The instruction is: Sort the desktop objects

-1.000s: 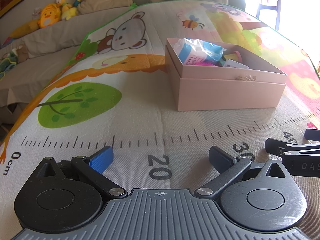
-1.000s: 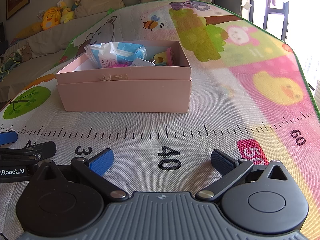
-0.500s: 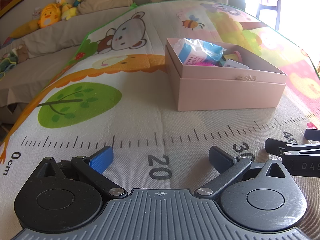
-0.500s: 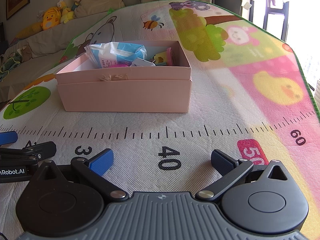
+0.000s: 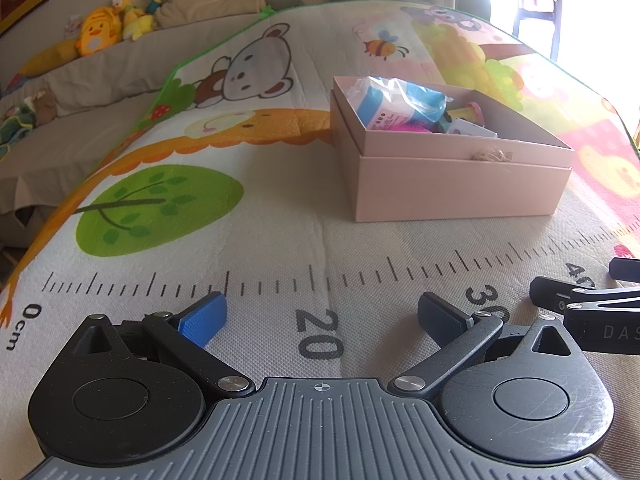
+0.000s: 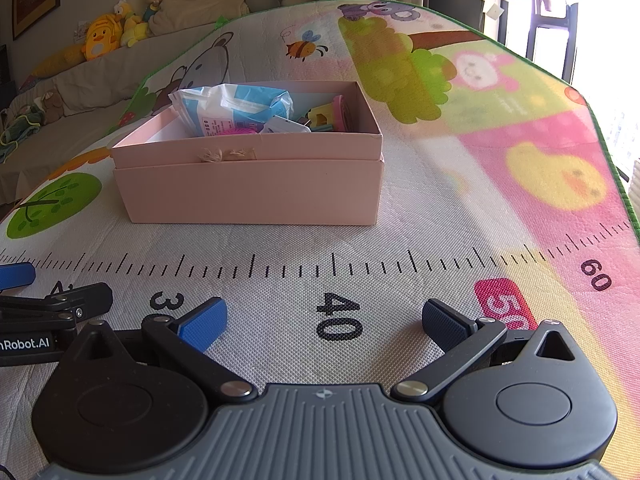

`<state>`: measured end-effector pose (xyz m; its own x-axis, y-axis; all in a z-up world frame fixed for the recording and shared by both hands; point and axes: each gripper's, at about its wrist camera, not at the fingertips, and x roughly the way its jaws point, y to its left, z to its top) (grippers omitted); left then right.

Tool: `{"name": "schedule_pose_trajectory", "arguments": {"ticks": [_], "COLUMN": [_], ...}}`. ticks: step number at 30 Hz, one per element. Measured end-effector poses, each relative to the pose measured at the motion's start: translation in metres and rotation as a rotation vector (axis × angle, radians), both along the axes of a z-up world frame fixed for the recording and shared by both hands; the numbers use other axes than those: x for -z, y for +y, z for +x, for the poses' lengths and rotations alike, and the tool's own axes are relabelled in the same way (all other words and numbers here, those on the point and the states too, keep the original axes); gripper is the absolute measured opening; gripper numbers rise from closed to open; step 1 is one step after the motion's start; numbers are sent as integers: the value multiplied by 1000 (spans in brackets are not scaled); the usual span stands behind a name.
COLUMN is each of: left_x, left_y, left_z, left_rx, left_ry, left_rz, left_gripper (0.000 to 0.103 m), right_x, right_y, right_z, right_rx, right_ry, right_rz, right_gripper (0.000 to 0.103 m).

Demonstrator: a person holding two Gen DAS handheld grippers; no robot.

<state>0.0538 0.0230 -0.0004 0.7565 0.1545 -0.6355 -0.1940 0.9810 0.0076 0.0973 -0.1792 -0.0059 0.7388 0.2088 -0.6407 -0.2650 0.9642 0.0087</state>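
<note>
Both tongs, left gripper [image 5: 322, 316] and right gripper [image 6: 324, 320], unchanged: spread wide, empty, resting on mat [image 6: 280, 280] before pink box [image 6: 252, 188].

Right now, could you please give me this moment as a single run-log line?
left gripper: open, empty, low over play mat | right gripper: open, empty | pink box: holds blue-white packet, small toys

Packet [image 6: 234, 108] in box [image 6: 252, 188] on mat [image 6: 440, 200]
</note>
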Motion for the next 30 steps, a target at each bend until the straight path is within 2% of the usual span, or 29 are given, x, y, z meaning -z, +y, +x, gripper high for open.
{"name": "schedule_pose_trajectory", "arguments": {"ticks": [21,30], "left_x": [0,-3], "left_y": [1,5], "left_z": [0,-3], "left_rx": [3,27], "left_ry": [0,42], "left_rz": [-8,-18], "left_gripper": [103,103], "right_x": [0,0], "right_y": [0,0], "right_z": [0,0], "right_rx": [0,0], "right_ry": [0,0], "right_rz": [0,0], "right_gripper": [103,103]}}
